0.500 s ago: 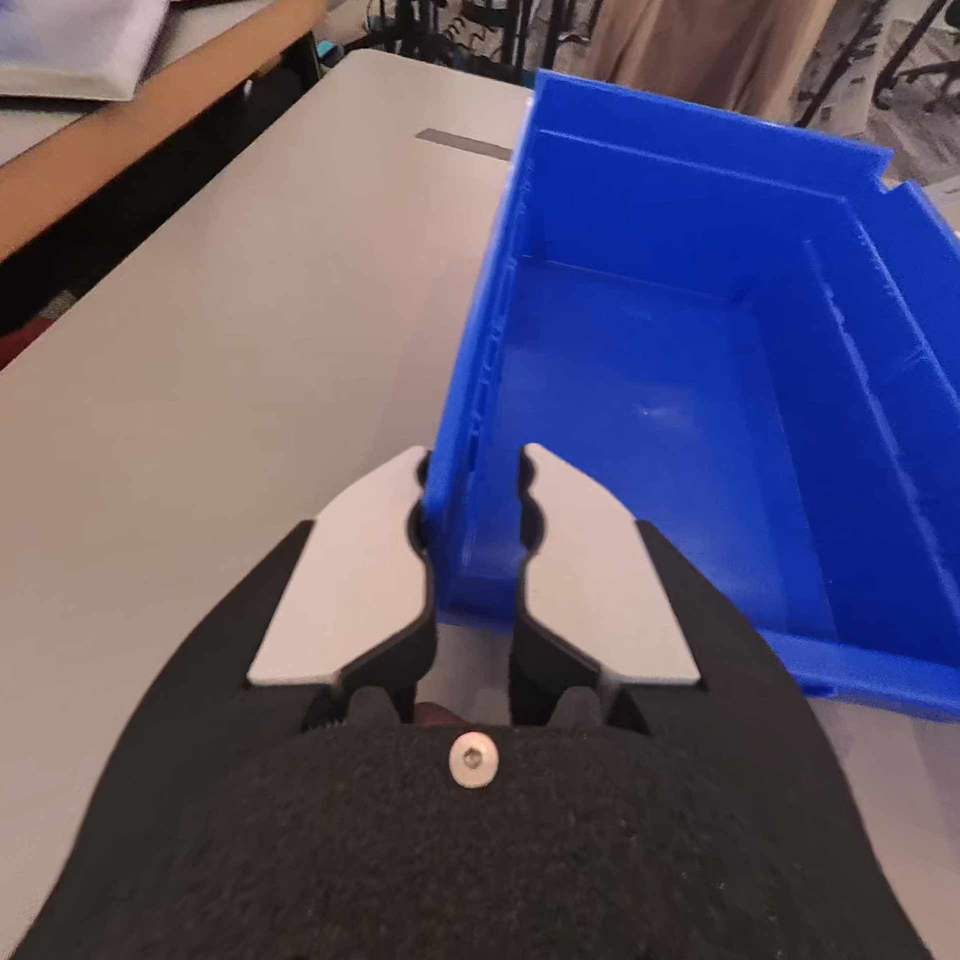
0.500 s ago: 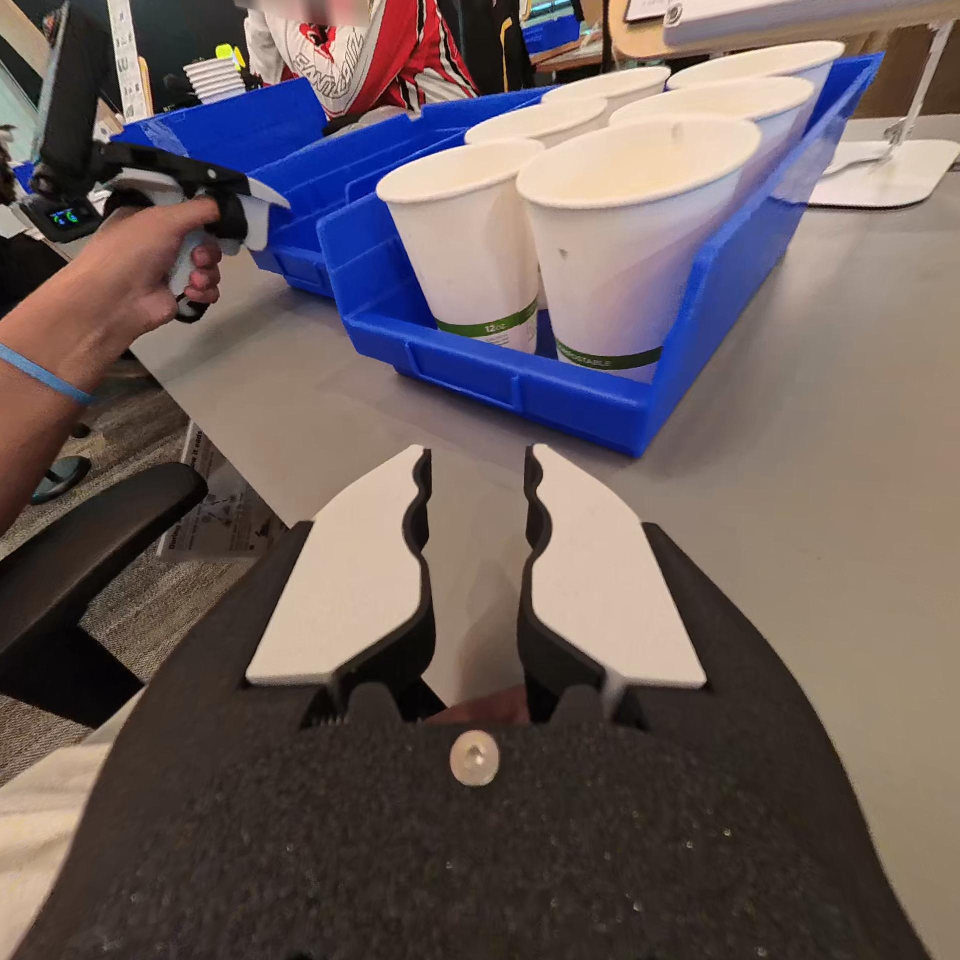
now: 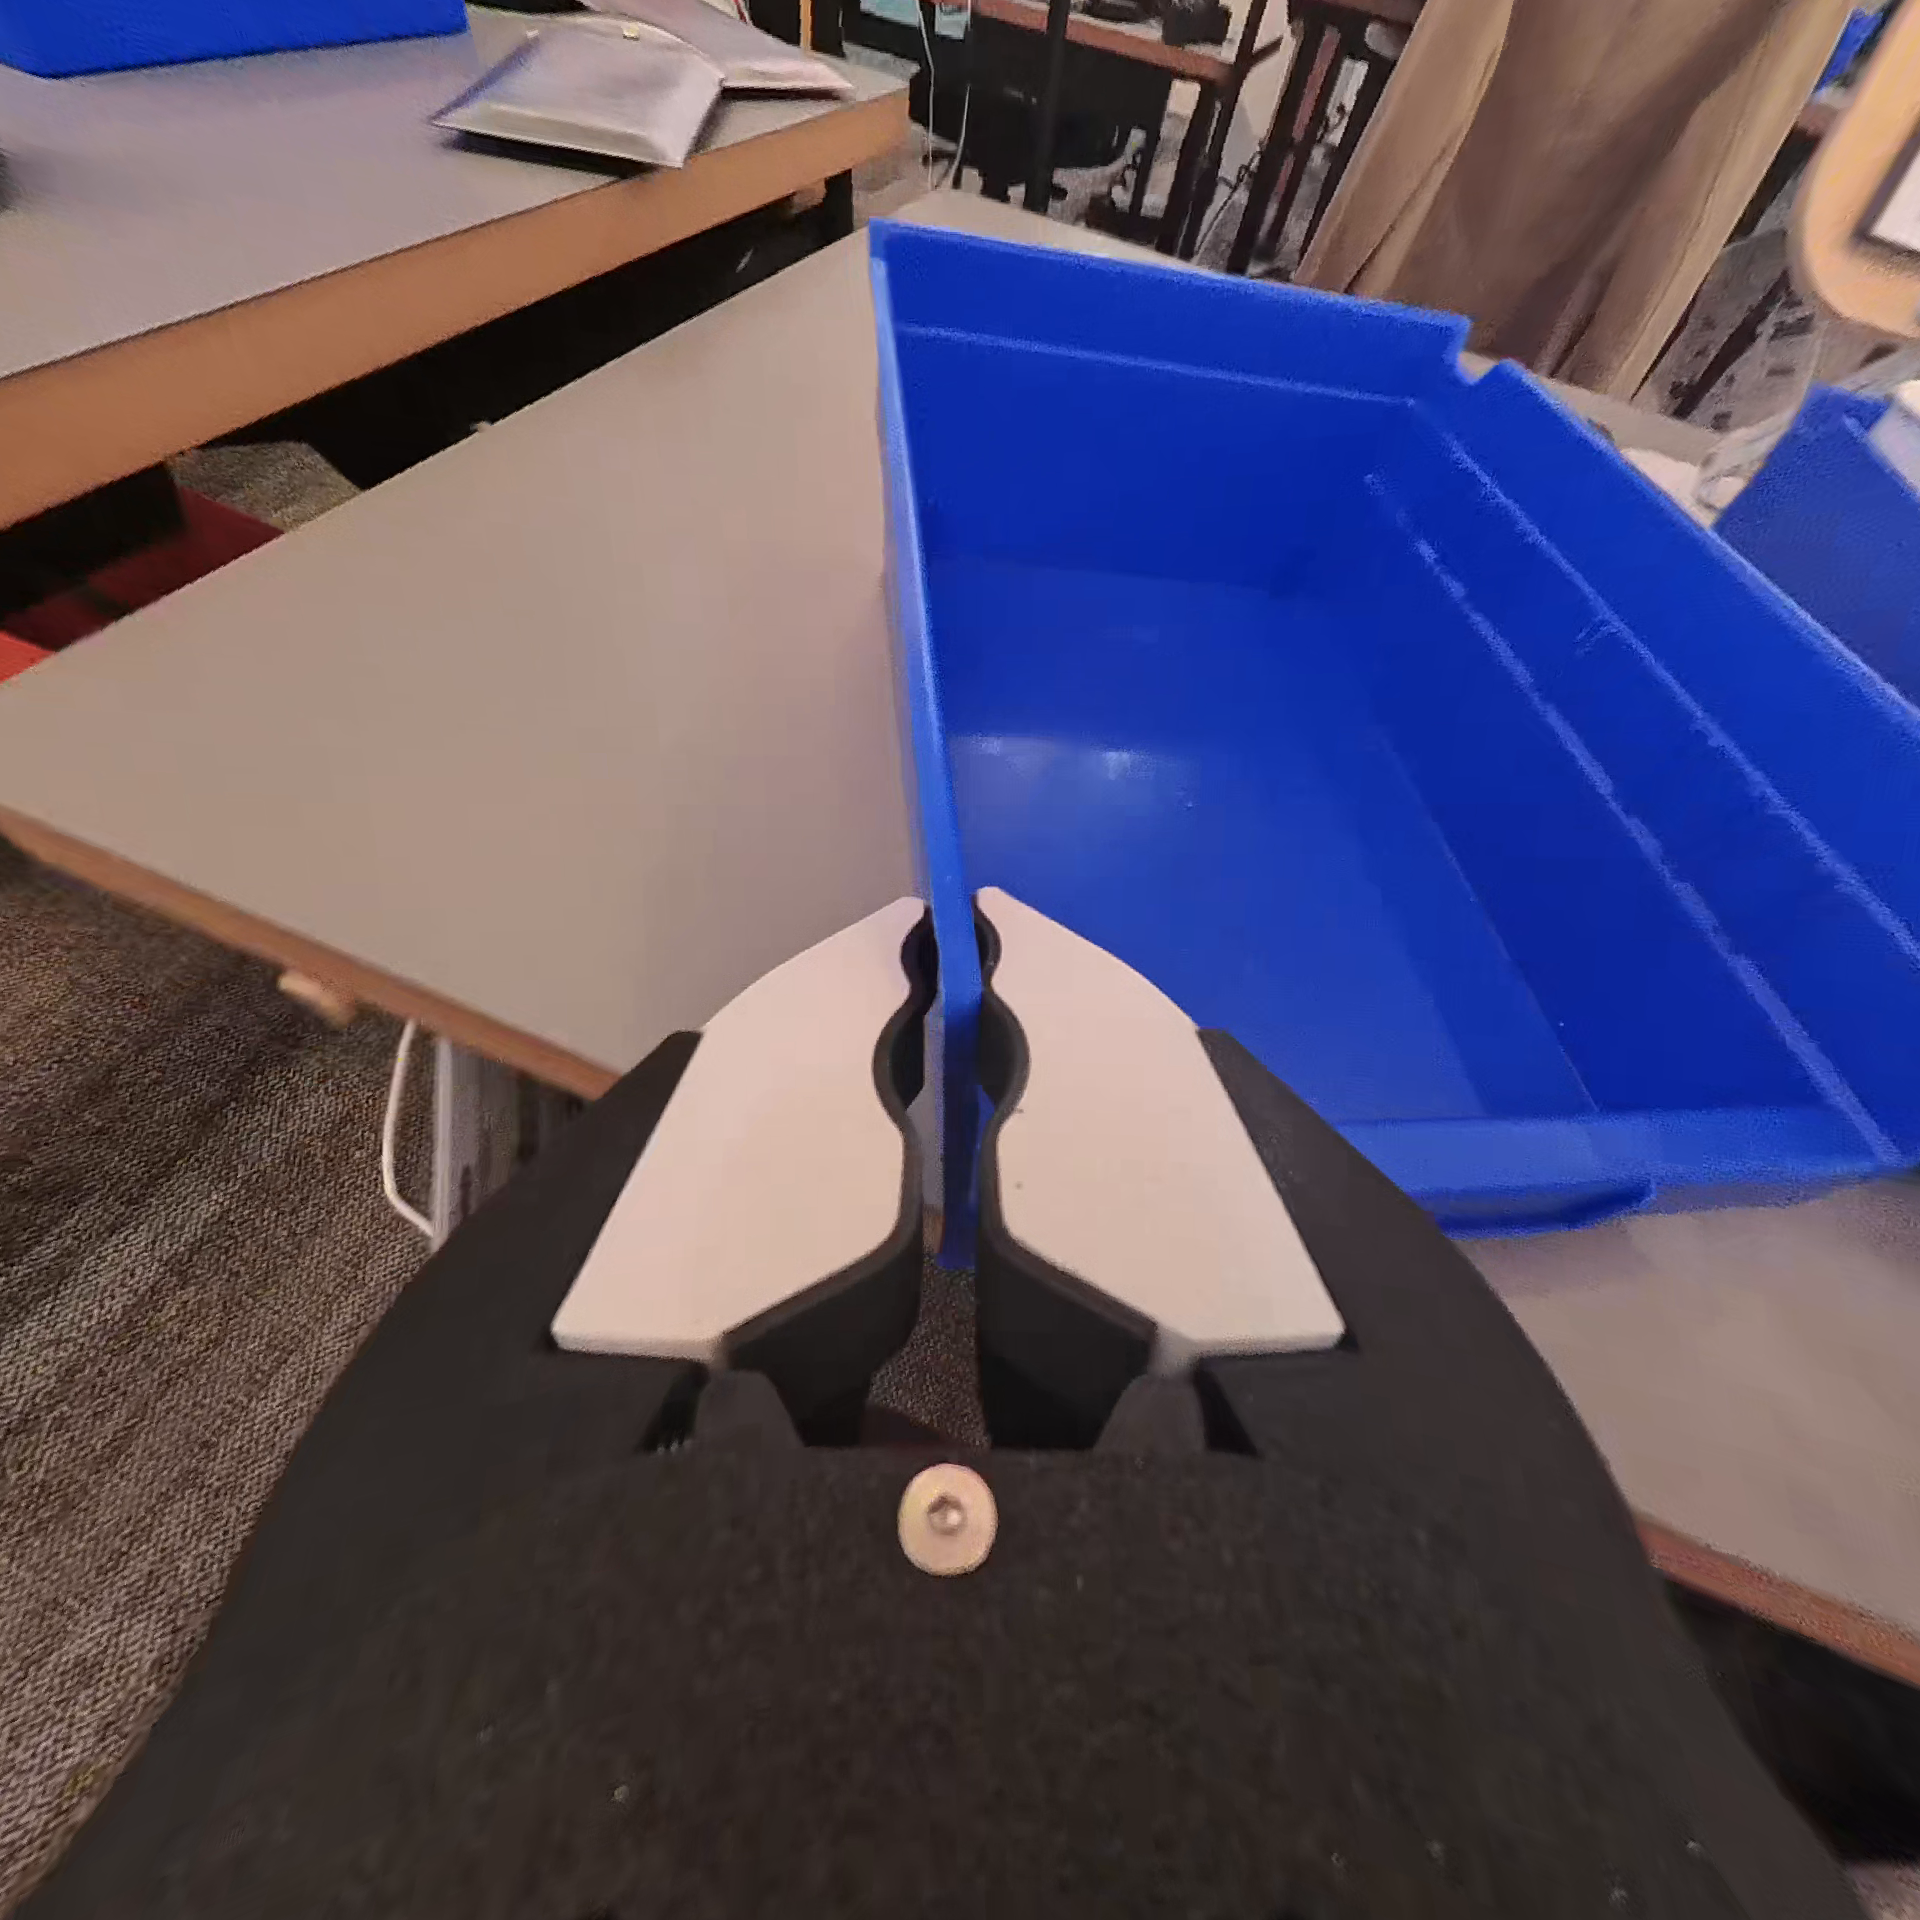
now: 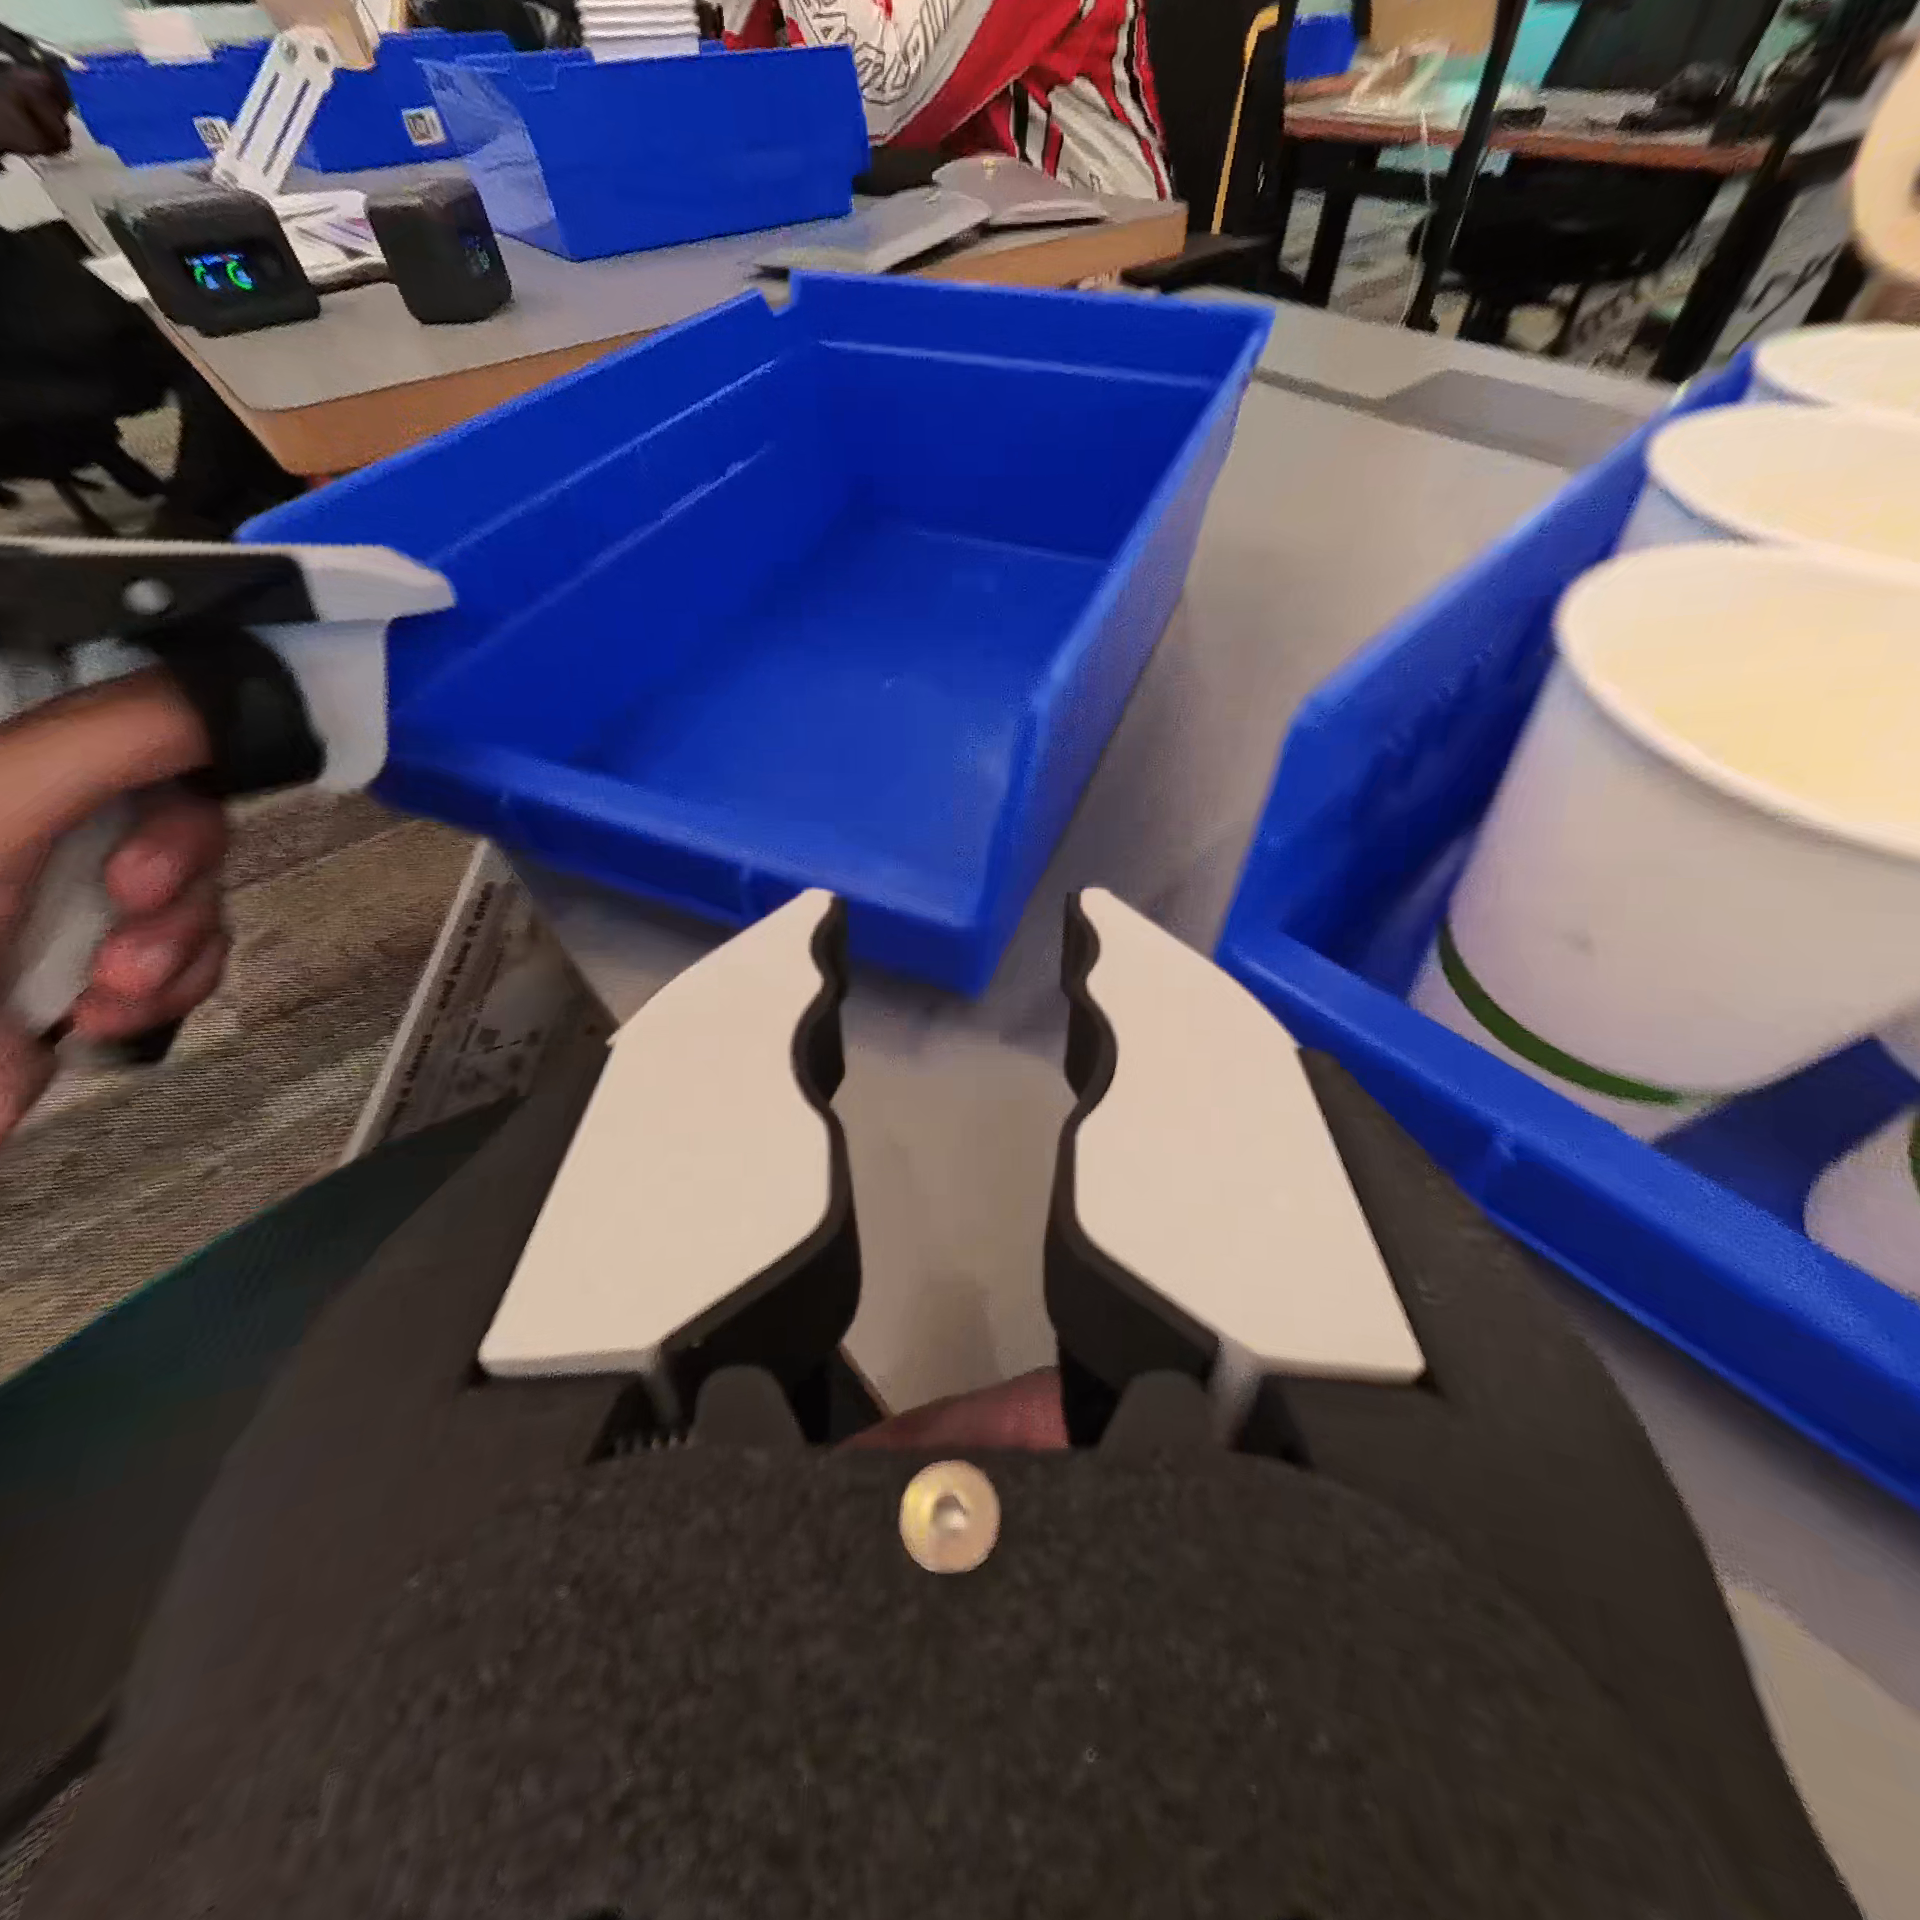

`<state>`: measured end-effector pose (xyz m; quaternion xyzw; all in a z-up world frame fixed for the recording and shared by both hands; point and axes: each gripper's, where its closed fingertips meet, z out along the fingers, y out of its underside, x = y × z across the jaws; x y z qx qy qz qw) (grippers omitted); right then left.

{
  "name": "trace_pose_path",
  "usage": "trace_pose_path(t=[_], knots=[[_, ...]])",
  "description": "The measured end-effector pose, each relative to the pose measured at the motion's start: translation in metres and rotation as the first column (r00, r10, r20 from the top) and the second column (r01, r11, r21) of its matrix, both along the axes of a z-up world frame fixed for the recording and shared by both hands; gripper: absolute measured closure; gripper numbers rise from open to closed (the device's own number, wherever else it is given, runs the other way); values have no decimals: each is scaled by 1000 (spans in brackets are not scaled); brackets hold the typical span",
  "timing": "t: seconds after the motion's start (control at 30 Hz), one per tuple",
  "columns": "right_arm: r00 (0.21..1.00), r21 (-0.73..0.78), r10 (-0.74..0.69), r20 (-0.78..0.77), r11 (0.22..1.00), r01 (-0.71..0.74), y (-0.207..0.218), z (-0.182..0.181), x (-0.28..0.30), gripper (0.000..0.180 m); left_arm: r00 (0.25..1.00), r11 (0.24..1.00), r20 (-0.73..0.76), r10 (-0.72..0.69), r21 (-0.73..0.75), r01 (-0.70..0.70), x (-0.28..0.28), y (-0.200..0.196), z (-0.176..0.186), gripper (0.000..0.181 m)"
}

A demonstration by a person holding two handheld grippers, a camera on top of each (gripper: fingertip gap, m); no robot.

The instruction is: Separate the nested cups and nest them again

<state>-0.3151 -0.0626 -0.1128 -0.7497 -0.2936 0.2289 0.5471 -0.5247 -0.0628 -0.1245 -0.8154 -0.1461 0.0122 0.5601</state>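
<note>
Our left tool [image 3: 951, 940] has now pinched shut on the empty blue bin's [image 3: 1195, 790] side wall and pulled it toward the tabletop [image 3: 520, 665] edge, while our right tool [image 4: 948, 940] hangs open and empty beside the white cups [image 4: 1662, 852] standing untouched in their bin [image 4: 1475, 1132], so we judge we are only staging.

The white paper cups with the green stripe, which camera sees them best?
The right wrist view. The white paper cups with the green stripe stand in a blue plastic bin at its right edge, rims and sides clear, though slightly blurred. The left wrist view shows no cups, only an empty blue plastic bin.
</note>
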Motion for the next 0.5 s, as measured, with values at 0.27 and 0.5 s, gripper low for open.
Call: trace_pose_path(t=[0.27,0.5], knots=[[988,49,-120,95,992,116,29,-8,-20,154,999,996,-35,34,82,-31,24,-51,2,176],[971,71,-199,-130,975,209,41,41,13,176,970,970,-217,111,237,-58,58,-63,31,175]])
